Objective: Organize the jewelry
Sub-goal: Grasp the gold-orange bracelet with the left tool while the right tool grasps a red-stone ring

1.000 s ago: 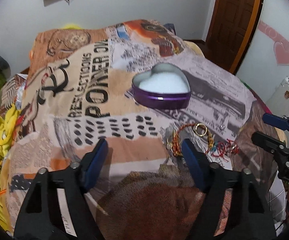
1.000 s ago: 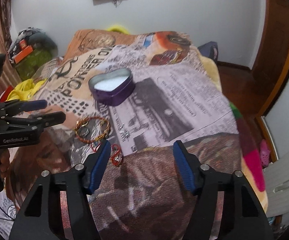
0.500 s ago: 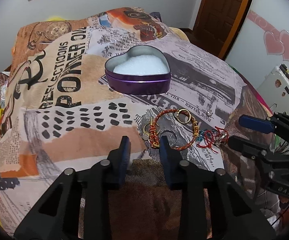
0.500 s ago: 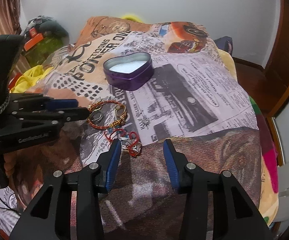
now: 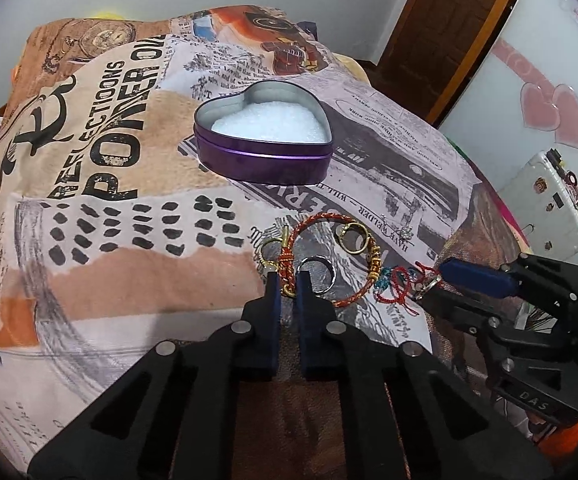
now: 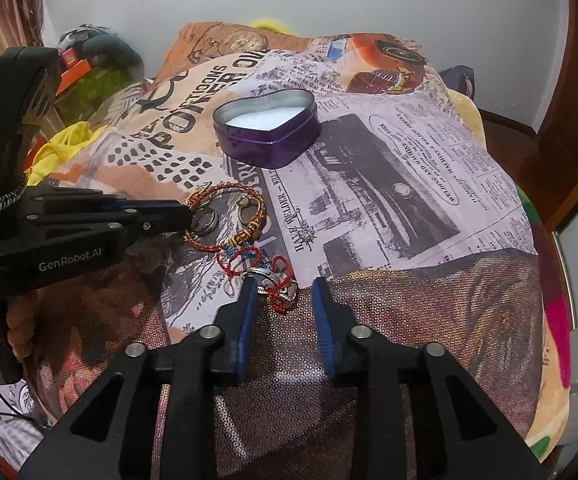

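A printed blanket (image 5: 101,184) with newspaper and vintage car motifs covers the bed. On it, at about 12 o'clock from both grippers, stands a purple heart-shaped tin (image 5: 263,140), open, with white filling inside; in the left wrist view its point faces toward 1 o'clock and its two lobes toward 7 o'clock.

Nearer lies the jewelry. A red and gold braided bracelet (image 5: 331,262) lies flat as an open loop, its long axis running from 10 o'clock to 4 o'clock in the left wrist view. Inside the loop rest a silver ring (image 5: 317,274) and a gold ring (image 5: 352,237); a gold clasp ring (image 5: 269,249) lies just beside the loop at 9 o'clock. A red thread bracelet (image 6: 275,270) with blue beads lies tangled at the 4 o'clock end of the braided one. A small silver earring (image 6: 307,234) lies apart on the newspaper print.

The left gripper (image 5: 287,286) reaches forward low over the blanket, its jaws narrow, pinching the knotted part of the braided bracelet. The right gripper (image 6: 283,290) comes in level from the other side, half open, its left finger (image 6: 247,292) touching the red thread bracelet, which lies partly between the fingers.
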`<state>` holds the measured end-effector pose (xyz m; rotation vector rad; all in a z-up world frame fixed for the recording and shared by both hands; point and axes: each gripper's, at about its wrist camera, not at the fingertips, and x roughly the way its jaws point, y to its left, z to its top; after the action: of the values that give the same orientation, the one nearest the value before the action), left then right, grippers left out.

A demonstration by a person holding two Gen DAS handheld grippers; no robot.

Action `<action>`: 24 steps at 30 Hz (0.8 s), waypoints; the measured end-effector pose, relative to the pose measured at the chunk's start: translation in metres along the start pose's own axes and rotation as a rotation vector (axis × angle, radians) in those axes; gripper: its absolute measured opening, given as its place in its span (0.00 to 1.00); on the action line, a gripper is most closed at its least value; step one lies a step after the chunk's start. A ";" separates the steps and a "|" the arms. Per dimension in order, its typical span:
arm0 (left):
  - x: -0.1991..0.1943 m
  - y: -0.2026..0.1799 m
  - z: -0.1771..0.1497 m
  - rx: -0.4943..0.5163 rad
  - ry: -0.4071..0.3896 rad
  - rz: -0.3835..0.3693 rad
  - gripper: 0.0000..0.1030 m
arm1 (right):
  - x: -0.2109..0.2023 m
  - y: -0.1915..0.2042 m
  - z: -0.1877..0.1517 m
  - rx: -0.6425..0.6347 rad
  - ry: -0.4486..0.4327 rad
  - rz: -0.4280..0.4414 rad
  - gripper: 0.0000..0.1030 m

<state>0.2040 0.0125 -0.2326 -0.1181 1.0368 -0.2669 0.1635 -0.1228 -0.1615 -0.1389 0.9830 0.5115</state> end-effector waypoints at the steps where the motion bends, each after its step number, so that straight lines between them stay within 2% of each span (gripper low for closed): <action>1: 0.000 0.000 0.000 -0.002 -0.003 0.000 0.03 | 0.001 0.000 0.000 -0.001 0.002 0.001 0.17; 3: -0.001 0.001 0.000 -0.005 -0.008 0.003 0.00 | 0.001 0.001 -0.001 0.001 0.003 0.004 0.13; 19: -0.044 0.000 0.000 0.001 -0.117 0.042 0.00 | -0.022 0.000 0.004 0.013 -0.066 -0.029 0.11; 24: -0.047 0.000 0.000 0.010 -0.097 0.042 0.00 | -0.031 -0.003 0.008 0.020 -0.094 -0.047 0.11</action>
<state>0.1814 0.0255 -0.1930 -0.0991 0.9405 -0.2261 0.1573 -0.1337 -0.1323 -0.1182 0.8909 0.4608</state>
